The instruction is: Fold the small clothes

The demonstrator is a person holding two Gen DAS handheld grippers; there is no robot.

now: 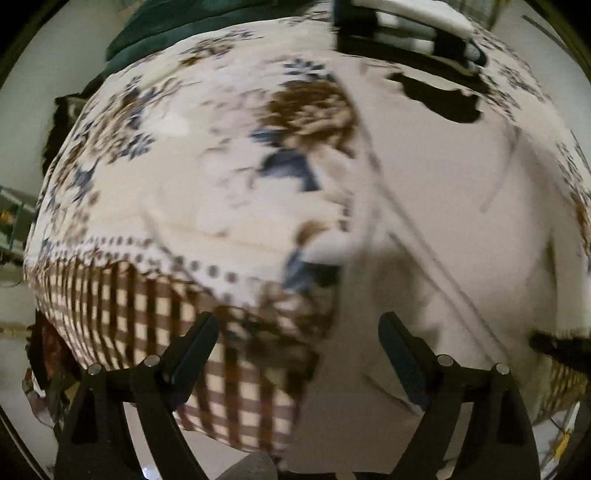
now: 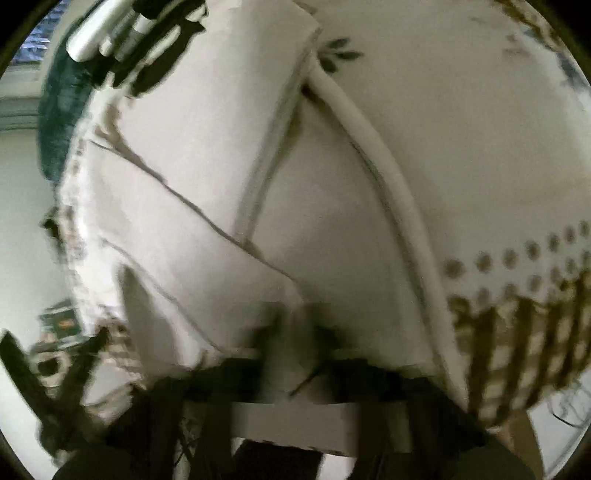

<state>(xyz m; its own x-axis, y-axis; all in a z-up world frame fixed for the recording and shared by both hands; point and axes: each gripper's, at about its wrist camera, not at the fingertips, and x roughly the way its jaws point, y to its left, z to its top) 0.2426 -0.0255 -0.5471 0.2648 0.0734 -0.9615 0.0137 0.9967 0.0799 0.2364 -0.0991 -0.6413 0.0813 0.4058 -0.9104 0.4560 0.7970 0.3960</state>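
Observation:
A white garment [image 1: 436,206] lies spread on a floral cloth [image 1: 177,155], on the right half of the left wrist view. My left gripper [image 1: 299,332] is open and empty, hovering over the garment's near left edge. In the right wrist view the same white garment [image 2: 207,192] fills the frame with seams and a thick hem [image 2: 388,184]. My right gripper [image 2: 295,325] is shut on a bunched fold of the white garment at the bottom centre; its fingers are blurred.
The floral cloth has a brown checked border [image 1: 155,317] hanging over the near edge. A dark green cloth [image 1: 155,33] lies at the far left. Black-and-white folded clothes [image 1: 424,40] sit at the far right.

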